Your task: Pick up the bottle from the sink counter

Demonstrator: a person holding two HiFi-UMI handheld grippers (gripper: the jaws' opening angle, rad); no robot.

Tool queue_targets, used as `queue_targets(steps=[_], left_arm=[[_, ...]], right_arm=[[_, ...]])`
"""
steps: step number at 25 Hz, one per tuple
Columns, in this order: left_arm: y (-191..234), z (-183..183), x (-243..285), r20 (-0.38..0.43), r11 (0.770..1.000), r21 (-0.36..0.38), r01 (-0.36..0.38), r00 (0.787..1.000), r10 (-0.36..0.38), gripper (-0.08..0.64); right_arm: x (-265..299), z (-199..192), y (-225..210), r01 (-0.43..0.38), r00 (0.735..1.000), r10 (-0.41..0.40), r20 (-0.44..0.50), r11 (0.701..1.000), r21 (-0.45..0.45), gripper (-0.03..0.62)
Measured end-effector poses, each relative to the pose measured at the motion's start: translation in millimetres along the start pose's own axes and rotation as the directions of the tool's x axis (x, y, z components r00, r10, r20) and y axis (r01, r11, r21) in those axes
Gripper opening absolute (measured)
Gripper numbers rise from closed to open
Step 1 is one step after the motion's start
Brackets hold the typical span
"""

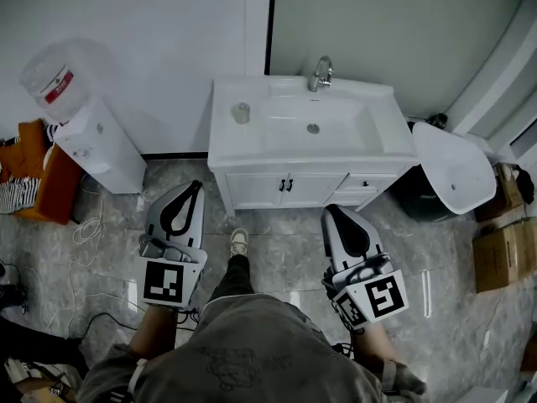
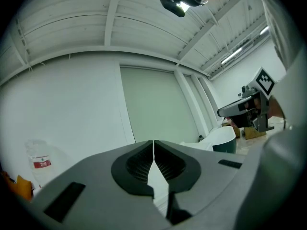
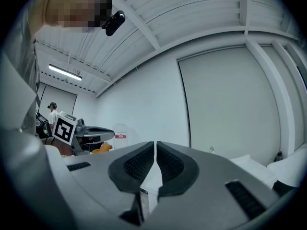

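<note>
In the head view a small clear bottle point(image 1: 242, 112) stands upright on the left side of the white sink counter point(image 1: 225, 141). Both grippers hang over the floor in front of the vanity, well short of it. My left gripper point(image 1: 195, 186) points at the cabinet's left corner, and its jaws are shut with nothing between them point(image 2: 153, 143). My right gripper point(image 1: 332, 211) is below the cabinet's right half, also shut and empty point(image 3: 155, 143). Neither gripper view shows the bottle.
The basin point(image 1: 315, 124) and faucet point(image 1: 320, 72) fill the middle of the counter. A water dispenser point(image 1: 92, 141) stands to the left, with an orange item point(image 1: 54, 183) beside it. A white tub point(image 1: 453, 168) and cardboard boxes point(image 1: 503, 254) are on the right. Cables point(image 1: 88, 225) lie on the floor.
</note>
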State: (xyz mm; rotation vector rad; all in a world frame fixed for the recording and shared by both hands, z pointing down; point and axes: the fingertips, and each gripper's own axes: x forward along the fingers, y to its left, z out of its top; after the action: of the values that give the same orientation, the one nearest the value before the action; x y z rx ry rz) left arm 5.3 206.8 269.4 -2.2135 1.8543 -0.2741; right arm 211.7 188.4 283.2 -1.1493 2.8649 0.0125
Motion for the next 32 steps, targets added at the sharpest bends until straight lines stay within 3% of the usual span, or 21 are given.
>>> queue_targets(steps=[15, 32], left_arm=[[41, -26, 89, -0.023, 0.999, -0.002, 0.036, 0.999, -0.036, 0.021], [129, -68, 228, -0.06, 0.988, -0.013, 0.152, 0.987, -0.152, 0.021]], right_arm=[[93, -15, -41, 0.0, 0.999, 0.0, -0.034, 1.0, 0.01, 0.035], [261, -20, -75, 0.021, 0.992, -0.02, -0.127, 1.0, 0.005, 0.035]])
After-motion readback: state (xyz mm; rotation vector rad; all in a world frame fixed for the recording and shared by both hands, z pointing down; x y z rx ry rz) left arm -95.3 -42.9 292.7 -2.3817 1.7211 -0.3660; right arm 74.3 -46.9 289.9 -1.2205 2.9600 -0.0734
